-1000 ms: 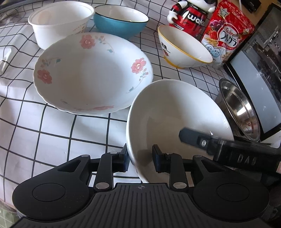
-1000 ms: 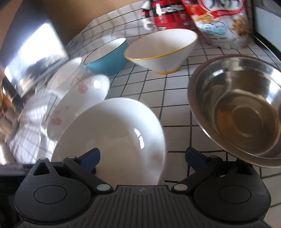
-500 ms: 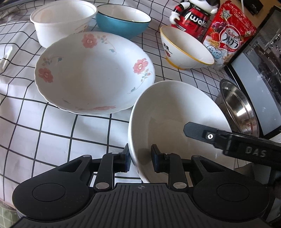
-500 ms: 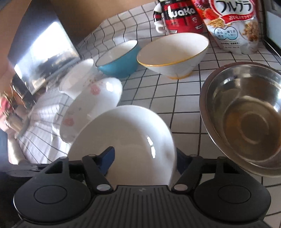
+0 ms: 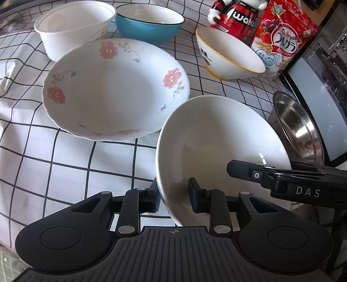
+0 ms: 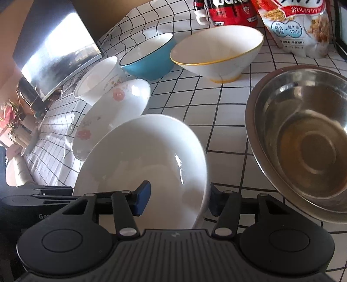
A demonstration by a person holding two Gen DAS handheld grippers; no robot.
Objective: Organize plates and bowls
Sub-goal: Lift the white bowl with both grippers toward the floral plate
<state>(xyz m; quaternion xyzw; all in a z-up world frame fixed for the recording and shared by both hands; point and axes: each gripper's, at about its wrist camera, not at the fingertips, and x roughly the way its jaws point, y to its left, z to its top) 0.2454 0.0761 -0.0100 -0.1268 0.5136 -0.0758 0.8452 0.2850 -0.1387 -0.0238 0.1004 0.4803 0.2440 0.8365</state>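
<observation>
Two printed things stand at the top of the left wrist view: a red-and-black figure-shaped container (image 5: 234, 15) reading "wako" and "SPEEDY", and a red cereal bag (image 5: 282, 41) marked "Calbee" with Japanese script. Below them on the grid-checked cloth of the table (image 5: 54, 164) sit a matte white tub (image 5: 73, 28), a glossy blue bowl (image 5: 149, 23), a white bowl with a yellow rim (image 5: 229, 56), a scalloped flower-painted plate (image 5: 115, 89) and, at right, a steel bowl (image 5: 299, 128). The plain white bowl (image 5: 216, 147) fills lower centre. The left gripper (image 5: 173, 193) has its jaws astride the bowl's near wall; they have just been opening, and the outer pad lies at the wall while the inner one stands off it. The right gripper (image 5: 282, 180), marked "DAS", reaches in from the right over the far rim.

From the right wrist view, the same white bowl (image 6: 147, 164) sits at lower centre, tilted. The right gripper (image 6: 177, 199) has just been closing; the blue left pad stands inside the bowl clear of the wall, the right pad just outside the rim. The shiny steel bowl (image 6: 303, 138) lies at right; the cereal bag (image 6: 299, 26) shows Japanese print.
</observation>
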